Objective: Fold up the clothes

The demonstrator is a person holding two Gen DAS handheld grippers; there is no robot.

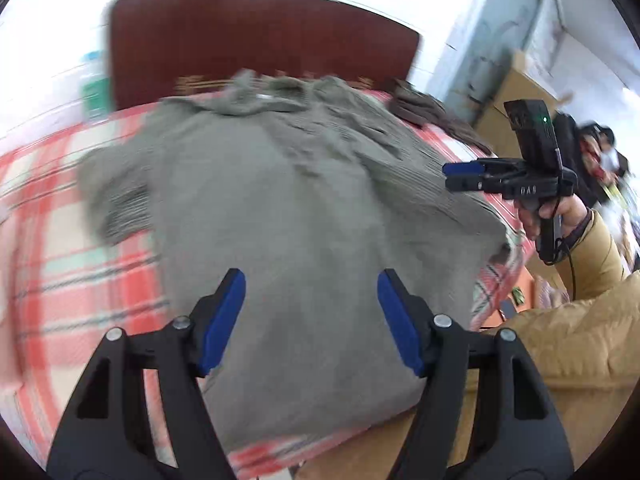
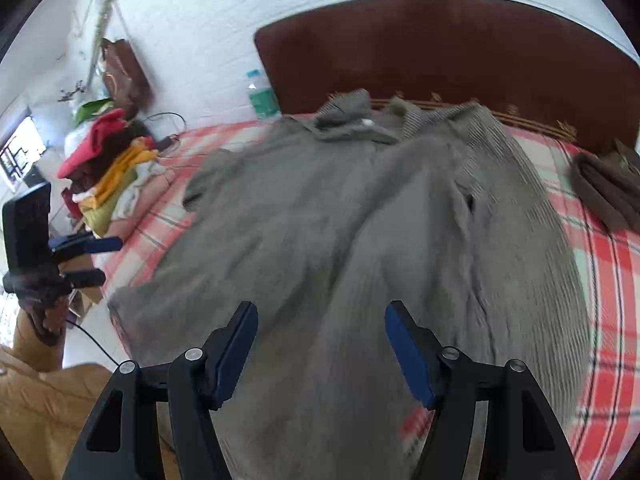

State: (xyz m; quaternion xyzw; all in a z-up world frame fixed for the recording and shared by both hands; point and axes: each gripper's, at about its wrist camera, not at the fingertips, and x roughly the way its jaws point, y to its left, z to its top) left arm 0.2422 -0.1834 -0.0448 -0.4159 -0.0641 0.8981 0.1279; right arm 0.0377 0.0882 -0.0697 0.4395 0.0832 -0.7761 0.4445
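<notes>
Lay lengthwise toward headboard [image 2: 440, 48] — grey sweater [image 1: 304, 208], hem nearest both tongs. Left gripper [image 1: 311, 320] and right gripper [image 2: 321, 350] both spread, empty (blurred) — neither clearly nearer.

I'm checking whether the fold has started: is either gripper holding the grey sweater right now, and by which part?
Nothing is held. The left gripper and right gripper both stand open above the grey sweater, which lies spread on the plaid bed.

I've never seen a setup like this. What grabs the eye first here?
A big grey sweater lies spread over the red plaid bedsheet, filling the middle. Before it, each hand-held gripper, left and right, stands open with blue pads, holding nothing. A dark red headboard rises behind.
</notes>
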